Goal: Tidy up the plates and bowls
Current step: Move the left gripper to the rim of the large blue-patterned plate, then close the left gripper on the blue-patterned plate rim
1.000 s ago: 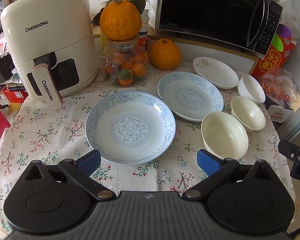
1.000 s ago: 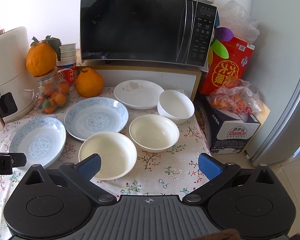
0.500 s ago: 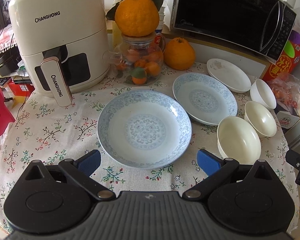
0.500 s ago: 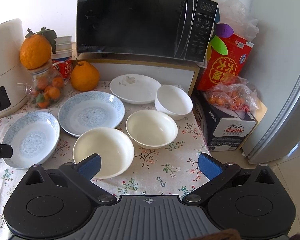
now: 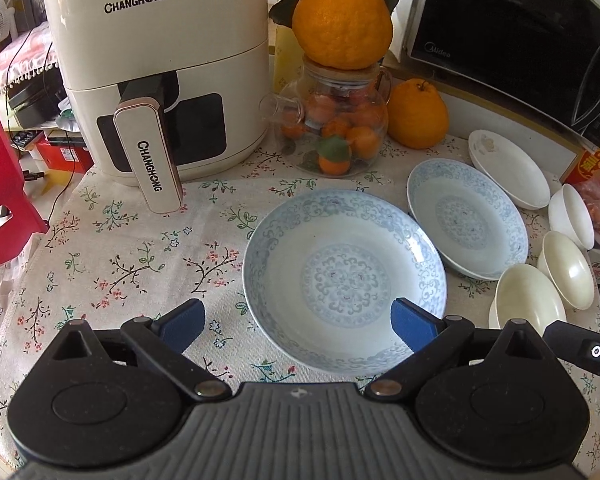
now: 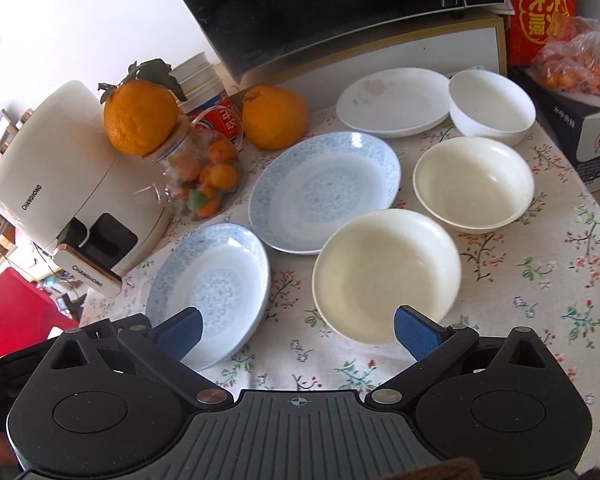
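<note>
Two blue-patterned plates lie on the floral tablecloth: the near one (image 5: 344, 276) (image 6: 212, 284) and the far one (image 5: 466, 218) (image 6: 324, 192). A plain white plate (image 5: 508, 168) (image 6: 394, 102) lies behind them. Three bowls stand to the right: a near cream bowl (image 6: 384, 272) (image 5: 530, 306), a middle cream bowl (image 6: 474, 182) (image 5: 566, 268), and a white bowl (image 6: 492, 106) (image 5: 572, 216). My left gripper (image 5: 296, 324) is open and empty, its right finger over the near plate's rim. My right gripper (image 6: 298, 330) is open and empty, just short of the near cream bowl.
A cream air fryer (image 5: 156, 64) stands at the back left. A glass jar of small oranges (image 5: 336, 128) carries a large orange (image 5: 342, 22); another orange (image 5: 418, 114) sits beside it. A microwave (image 5: 520, 36) stands behind. A red box (image 6: 540, 8) and a bag of oranges (image 6: 576, 64) are at the right.
My left gripper has shifted left and closer, so the near plate now sits to the right in its view. My right gripper has moved forward, tilted down and rolled toward the bowls.
</note>
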`<state>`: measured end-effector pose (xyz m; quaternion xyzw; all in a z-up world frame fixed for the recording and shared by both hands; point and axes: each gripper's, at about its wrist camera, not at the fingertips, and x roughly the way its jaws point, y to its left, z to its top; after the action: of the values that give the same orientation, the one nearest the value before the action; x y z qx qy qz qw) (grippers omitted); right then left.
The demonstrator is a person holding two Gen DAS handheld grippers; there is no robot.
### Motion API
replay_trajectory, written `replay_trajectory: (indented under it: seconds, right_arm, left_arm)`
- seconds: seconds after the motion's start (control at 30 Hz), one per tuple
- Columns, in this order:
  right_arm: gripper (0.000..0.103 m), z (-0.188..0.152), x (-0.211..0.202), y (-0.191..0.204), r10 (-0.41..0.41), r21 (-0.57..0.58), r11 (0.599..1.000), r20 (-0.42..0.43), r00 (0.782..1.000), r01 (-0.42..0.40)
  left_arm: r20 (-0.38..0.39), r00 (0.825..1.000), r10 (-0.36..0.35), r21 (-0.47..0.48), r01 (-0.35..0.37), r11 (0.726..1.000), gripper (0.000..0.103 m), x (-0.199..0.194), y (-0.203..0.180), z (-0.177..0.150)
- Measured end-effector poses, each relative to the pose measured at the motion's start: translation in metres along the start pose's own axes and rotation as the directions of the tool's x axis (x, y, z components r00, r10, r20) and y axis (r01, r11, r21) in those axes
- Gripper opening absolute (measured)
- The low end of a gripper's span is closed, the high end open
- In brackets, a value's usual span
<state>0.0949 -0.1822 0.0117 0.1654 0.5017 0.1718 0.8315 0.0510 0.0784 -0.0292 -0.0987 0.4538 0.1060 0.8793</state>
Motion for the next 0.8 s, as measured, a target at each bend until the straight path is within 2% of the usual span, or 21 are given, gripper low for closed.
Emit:
replay_trajectory:
  seconds: [0.17,0.4,0.47,0.53,0.57,0.63,0.8]
  right_arm:
    - [0.093,0.007,0.027,0.021,0.021,-0.030,0.999,-0.051,0.998,-0.022]
    - [0.080,0.024,0.056,0.041,0.067,-0.034,0.997,-0.059,0.996,-0.069]
    - [0.074,0.022,0.063,0.043,0.072,-0.058,0.995,-0.064,0.995,-0.075]
    - [0.061,0.022,0.072,0.045,0.067,-0.067,0.995,-0.081,0.994,-0.072]
    - [0.058,0.023,0.077,0.045,0.072,-0.068,0.995,-0.086,0.994,-0.078]
    - [0.051,0.024,0.083,0.044,0.059,-0.074,0.995,-0.087,0.994,-0.066]
    - [0.051,0.023,0.098,0.041,-0.017,-0.100,0.995,-0.078,0.997,0.009]
  left_arm:
    - [-0.001,1.000,-0.012,-0.025,0.012,1.000,0.088,0.009,0.011,0.006]
    - [-0.073,0.996,-0.042,-0.104,0.034,0.994,0.056,0.038,0.032,0.019]
    - [-0.081,0.995,-0.063,-0.118,0.053,0.992,0.049,0.045,0.035,0.022]
    - [-0.087,0.993,-0.075,-0.126,0.064,0.990,0.045,0.051,0.036,0.024]
    - [-0.089,0.993,-0.081,-0.130,0.069,0.989,0.043,0.056,0.037,0.025]
    - [-0.095,0.991,-0.090,-0.142,0.076,0.987,0.040,0.063,0.039,0.026]
    - [-0.141,0.983,-0.117,-0.197,0.088,0.976,0.030,0.084,0.046,0.026]
